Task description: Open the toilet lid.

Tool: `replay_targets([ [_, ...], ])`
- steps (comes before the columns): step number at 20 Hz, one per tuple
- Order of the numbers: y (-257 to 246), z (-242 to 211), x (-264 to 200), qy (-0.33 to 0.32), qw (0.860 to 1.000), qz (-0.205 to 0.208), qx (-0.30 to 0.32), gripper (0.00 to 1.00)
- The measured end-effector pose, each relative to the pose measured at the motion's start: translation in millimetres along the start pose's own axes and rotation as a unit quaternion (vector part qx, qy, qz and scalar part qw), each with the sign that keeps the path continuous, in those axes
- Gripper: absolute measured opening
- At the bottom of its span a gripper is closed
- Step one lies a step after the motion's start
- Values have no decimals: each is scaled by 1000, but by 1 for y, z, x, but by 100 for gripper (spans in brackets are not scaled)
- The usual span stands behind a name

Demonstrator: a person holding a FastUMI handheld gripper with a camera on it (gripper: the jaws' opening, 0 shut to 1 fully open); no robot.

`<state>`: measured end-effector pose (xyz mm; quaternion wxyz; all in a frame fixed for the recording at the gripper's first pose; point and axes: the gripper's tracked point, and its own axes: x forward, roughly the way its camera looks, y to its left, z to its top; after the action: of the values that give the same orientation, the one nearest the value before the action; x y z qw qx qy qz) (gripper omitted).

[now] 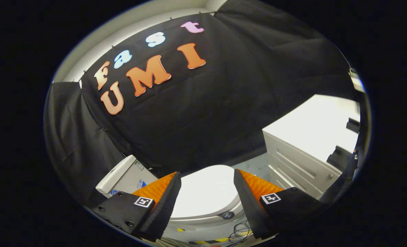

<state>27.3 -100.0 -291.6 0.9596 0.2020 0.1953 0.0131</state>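
Observation:
A white toilet stands below and ahead of my fingers, its lid [206, 192] lying flat and closed over the bowl. The white tank [124, 175] rises beyond my left finger. My gripper [206, 181] hovers above the lid with its two orange-and-black fingers [165, 195] spread wide. Nothing is between them, and they do not touch the lid. A small dark round tag [228, 215] sits on the seat's rim near my right finger.
A white cabinet with drawers [303, 151] stands to the right of the toilet. Black cloth walls the booth behind and to the left. Loose cables [239, 231] and yellow-black tape [206, 242] lie on the floor below the bowl.

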Motion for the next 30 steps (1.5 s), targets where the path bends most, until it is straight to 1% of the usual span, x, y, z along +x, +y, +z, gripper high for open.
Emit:
replay_targets([
  [3,-30,-51,29,47,997,-11,54,99],
  [5,-47,-90,50,82,994,-20,70,99],
  [8,-65,-140,65,138,986,-23,93,99],
  [10,-77,-169,72,175,976,-21,124,98],
  [13,-88,-206,86,229,954,-17,191,96],
  [15,-95,-228,91,255,940,-18,224,90],
  [16,-99,-240,93,269,934,-19,234,85],
  [17,-102,-249,97,278,929,-19,244,83],
  [19,-106,-263,101,294,918,-18,266,69],
  [22,-106,-280,107,318,905,-13,281,69],
  [24,-99,-284,112,326,897,1,298,51],
  [25,-93,-280,115,320,896,10,308,42],
  [27,-94,-286,116,327,897,9,295,38],
  [29,-93,-284,117,322,893,16,312,33],
  [30,-94,-279,118,314,891,19,327,33],
])
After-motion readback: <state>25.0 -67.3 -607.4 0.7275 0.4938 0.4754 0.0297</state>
